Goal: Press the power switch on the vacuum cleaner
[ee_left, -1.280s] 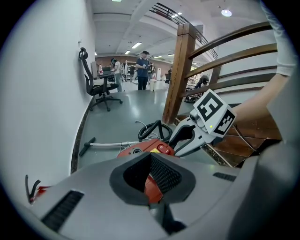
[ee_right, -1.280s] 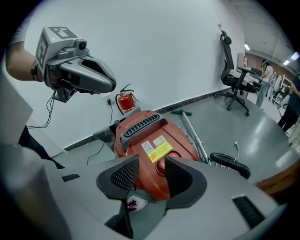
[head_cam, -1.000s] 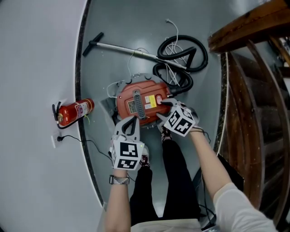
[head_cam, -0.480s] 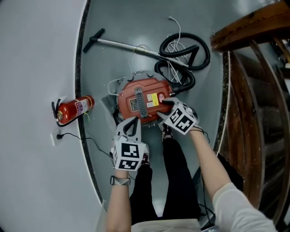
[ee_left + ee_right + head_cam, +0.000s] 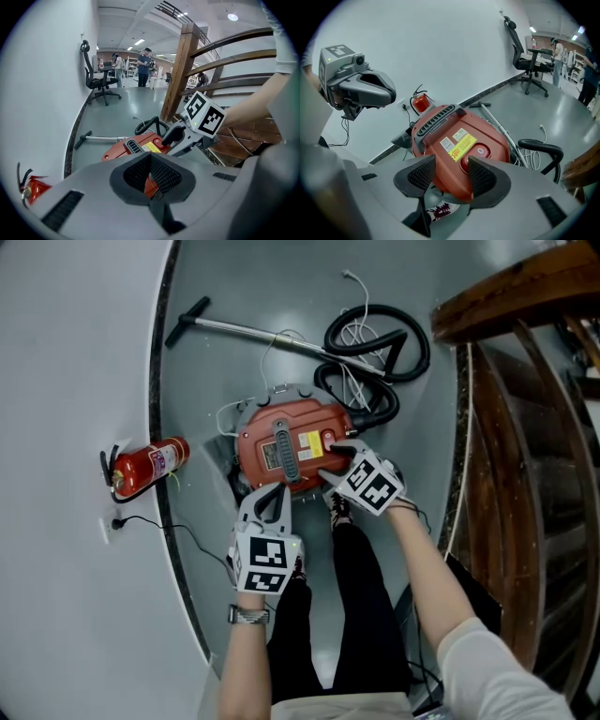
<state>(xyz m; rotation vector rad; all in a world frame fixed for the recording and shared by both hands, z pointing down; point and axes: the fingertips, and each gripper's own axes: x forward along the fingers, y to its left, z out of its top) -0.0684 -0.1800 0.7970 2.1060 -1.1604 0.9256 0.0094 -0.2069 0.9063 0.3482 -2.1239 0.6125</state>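
A red vacuum cleaner lies on the grey floor, with a black handle and a yellow label on top. Its round red power switch sits beside the label. My right gripper hangs over that end of the body. Its jaws are opening, and between them only the vacuum's top shows, just short of the switch. My left gripper is shut and holds nothing. It hovers at the vacuum's near edge and also shows in the right gripper view.
A red fire extinguisher lies by the white wall at left, near a wall socket. The black hose and metal wand lie beyond the vacuum. A wooden railing runs along the right. The person's legs stand close behind the vacuum.
The right gripper has rolled a little over the vacuum's top and its jaws have parted further. The left gripper has hardly moved.
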